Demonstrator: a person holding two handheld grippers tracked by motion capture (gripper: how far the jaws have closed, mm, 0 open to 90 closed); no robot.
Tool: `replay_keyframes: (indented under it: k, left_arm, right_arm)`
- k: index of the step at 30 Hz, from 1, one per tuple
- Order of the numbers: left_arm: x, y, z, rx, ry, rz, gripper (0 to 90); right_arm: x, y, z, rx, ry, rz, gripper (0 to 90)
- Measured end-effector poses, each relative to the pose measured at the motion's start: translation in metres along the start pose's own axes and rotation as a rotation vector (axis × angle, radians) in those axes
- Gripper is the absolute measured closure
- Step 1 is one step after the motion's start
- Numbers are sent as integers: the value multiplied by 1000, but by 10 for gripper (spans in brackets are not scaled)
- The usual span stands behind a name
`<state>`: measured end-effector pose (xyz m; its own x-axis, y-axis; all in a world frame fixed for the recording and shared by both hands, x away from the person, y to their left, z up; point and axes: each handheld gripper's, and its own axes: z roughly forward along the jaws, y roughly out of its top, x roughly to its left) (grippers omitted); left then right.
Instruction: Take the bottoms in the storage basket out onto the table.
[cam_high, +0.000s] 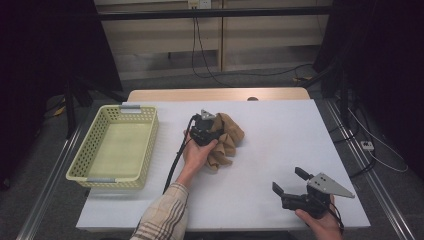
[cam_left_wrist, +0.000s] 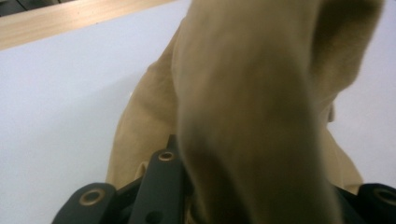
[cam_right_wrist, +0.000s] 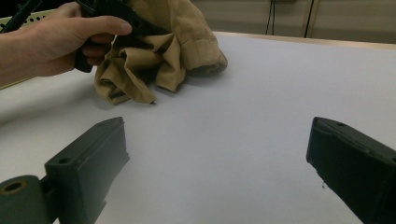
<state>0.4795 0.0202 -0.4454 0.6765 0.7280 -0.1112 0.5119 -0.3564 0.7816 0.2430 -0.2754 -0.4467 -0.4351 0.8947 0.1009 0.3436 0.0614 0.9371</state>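
Nearest the camera, the right hand-held gripper (cam_high: 290, 182) hovers over the desk's (cam_high: 280, 135) near right corner, jaws spread wide and empty; well apart from it, the left hand-held gripper (cam_high: 210, 131) presses into the crumpled tan cloth (cam_high: 231, 137) at mid-desk, jaws clamped on a fold of it; a yellow basket (cam_high: 145, 145) sits at the left edge.

Tan garment (cam_high: 226, 140): soft woven cloth, matt, heavily creased, with stitched hems seen in the right gripper view. Bench (cam_high: 280, 145): smooth, matt white top, with a bare light wood strip along the far edge. Basket (cam_high: 116, 146): pale yellow perforated plastic, slight sheen. Left gripper (cam_high: 209, 131) and right gripper (cam_high: 289, 181): matt black plastic jaws; grey metal plates on top.
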Motion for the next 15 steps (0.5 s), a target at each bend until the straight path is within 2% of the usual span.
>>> replay_keyframes:
  k: [2, 4, 6, 7, 15]
  left_arm:
    - [0, -1, 2, 3, 1, -4, 726]
    - [0, -2, 3, 5, 9, 9, 724]
    - [0, -2, 4, 8, -1, 9, 719]
    - [1, -2, 5, 6, 11, 12, 716]
    - [3, -4, 12, 2, 4, -10, 676]
  right_arm:
    - [0, 0, 0, 0, -1, 1, 49]
    - [0, 0, 0, 0, -1, 3, 49]
    - [-1, 0, 0, -1, 0, 3, 49]
    - [-2, 0, 0, -1, 1, 3, 49]
    - [-5, -2, -1, -2, -2, 13, 49]
